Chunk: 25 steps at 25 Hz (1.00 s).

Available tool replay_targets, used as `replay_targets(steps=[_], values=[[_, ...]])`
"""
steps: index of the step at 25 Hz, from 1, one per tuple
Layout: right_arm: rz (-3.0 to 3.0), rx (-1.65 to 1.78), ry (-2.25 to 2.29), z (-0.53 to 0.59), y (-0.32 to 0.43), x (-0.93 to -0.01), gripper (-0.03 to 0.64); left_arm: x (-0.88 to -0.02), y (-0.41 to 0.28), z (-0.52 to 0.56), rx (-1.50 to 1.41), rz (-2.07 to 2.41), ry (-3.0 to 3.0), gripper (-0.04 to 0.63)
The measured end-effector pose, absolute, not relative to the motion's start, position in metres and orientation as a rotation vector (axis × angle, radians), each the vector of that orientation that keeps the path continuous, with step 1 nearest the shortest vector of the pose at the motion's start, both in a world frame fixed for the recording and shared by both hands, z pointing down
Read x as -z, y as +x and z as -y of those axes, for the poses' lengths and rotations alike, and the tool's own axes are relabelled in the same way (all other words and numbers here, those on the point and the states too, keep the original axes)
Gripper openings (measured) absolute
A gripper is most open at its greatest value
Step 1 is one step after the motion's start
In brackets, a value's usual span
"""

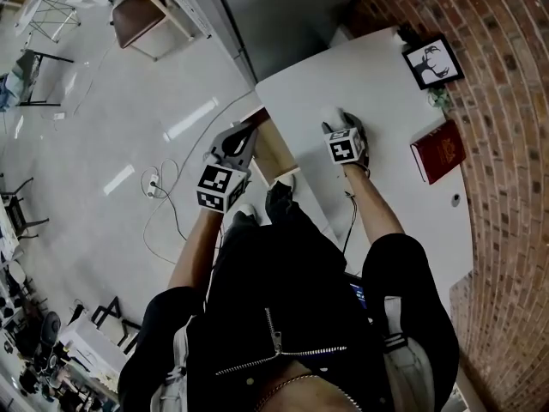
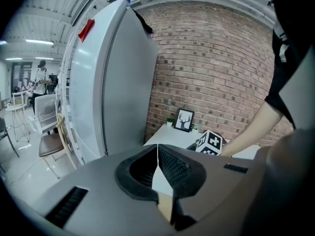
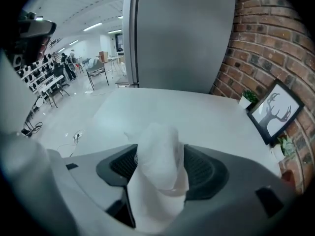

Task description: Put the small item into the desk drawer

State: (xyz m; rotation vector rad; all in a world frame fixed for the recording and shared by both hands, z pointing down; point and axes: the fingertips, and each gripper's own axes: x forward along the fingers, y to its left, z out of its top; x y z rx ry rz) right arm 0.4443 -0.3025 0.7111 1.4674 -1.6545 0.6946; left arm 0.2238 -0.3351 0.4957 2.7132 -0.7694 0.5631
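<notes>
— Where's the wad (image 3: 157, 154)?
— Just above the middle of the frame, on the desk (image 1: 386, 75), standing between the right gripper's (image 1: 341, 127) jaws. They are spread wide around it.
— And the left gripper (image 2: 158, 154)?
— Jaws together, nothing between them. It hangs left of centre, beside the drawer (image 1: 276, 151) that juts from the desk's left edge.

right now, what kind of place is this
Probably an open-plan office or workshop: a white desk against a brick wall, a framed deer picture on it, and chairs across a wide floor.
</notes>
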Motion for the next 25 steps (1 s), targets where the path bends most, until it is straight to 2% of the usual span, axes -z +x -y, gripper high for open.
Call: replay_targets(steps=[5,8,25], values=[[1.67,-0.746,1.463,0.308,0.446,-0.717,0.249,-0.498,0.222,0.336,-0.569,0.794,2.697,0.021],[1.672,-0.764,1.491,0.308,0.449,-0.717,0.193,-0.499,0.221,0.333,-0.571,0.803,2.689,0.021],[1.738,-0.778,1.644,0.305,0.452,-0.688,0.178,-0.488,0.194,0.325,-0.563,0.848,2.704,0.021]])
